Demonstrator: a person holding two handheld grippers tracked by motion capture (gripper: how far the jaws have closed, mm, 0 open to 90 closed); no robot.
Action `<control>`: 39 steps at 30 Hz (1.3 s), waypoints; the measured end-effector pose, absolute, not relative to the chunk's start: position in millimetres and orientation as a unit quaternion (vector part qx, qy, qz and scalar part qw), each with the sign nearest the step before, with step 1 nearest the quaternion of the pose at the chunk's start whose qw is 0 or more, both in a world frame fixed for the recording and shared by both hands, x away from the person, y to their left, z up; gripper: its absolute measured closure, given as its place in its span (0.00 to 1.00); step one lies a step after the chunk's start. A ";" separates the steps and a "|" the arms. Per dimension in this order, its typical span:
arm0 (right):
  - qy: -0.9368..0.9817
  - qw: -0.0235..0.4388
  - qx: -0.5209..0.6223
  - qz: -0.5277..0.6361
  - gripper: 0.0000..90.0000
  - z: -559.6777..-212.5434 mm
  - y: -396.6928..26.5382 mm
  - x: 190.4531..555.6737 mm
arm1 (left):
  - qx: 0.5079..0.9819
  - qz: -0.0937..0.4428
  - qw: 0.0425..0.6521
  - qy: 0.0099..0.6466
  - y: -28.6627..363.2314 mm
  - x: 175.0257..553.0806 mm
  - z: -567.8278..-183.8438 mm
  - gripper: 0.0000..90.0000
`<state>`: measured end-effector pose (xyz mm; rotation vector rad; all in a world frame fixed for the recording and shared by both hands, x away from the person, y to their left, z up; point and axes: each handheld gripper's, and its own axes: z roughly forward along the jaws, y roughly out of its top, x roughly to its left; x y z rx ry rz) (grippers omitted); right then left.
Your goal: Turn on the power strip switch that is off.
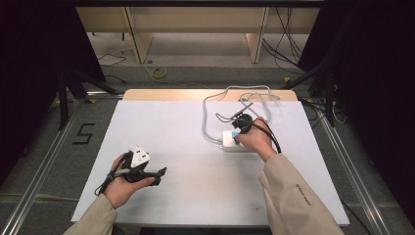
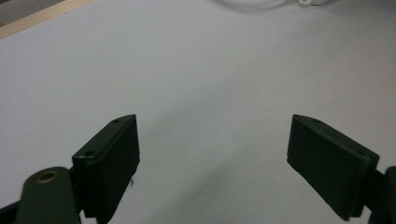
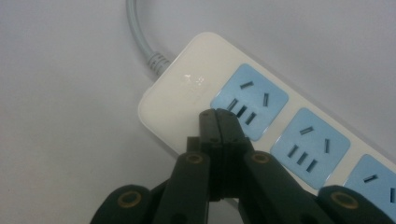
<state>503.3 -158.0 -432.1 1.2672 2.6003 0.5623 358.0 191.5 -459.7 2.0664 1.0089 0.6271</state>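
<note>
- The right gripper (image 3: 218, 114) has its jaws pressed flat together with nothing between them, and its tip sits on or just above the power strip (image 3: 187, 100), at the near edge of the first blue socket (image 3: 250, 100); actual contact I cannot tell
- The power strip lies on the white table sheet (image 1: 195, 171) under the right hand (image 1: 254, 142), its grey cord (image 1: 210, 120) looping away towards the far edge of the table
- The left gripper (image 2: 212, 158) hovers with jaws spread wide and nothing in them, well apart from the power strip, towards the person's left
- Judged from this, the step is pressing or steadying the strip at its cord end; to do it well, keep the closed tip square on the white casing beside the first socket, push straight down so the strip does not skid on the sheet, and keep the tip out of the socket slots
- The free left gripper could brace the far end of the strip if it slides
- Writing: a black "5" (image 1: 84, 133) is marked on the floor, off to the left of the power strip; a faint mark on the strip's casing is too small to read, and no brand name can be made out
</note>
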 end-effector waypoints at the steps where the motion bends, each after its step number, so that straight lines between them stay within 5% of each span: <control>1: 0.879 0.100 0.427 0.189 1.00 -432.2 -157.9 503.1 | 0.805 0.244 0.370 0.393 191.4 358.0 -459.7 0.19; 39: 0.880 0.103 0.435 0.161 1.00 -432.2 -149.7 504.8 | 0.806 0.244 0.369 0.393 190.9 357.5 -459.8 0.19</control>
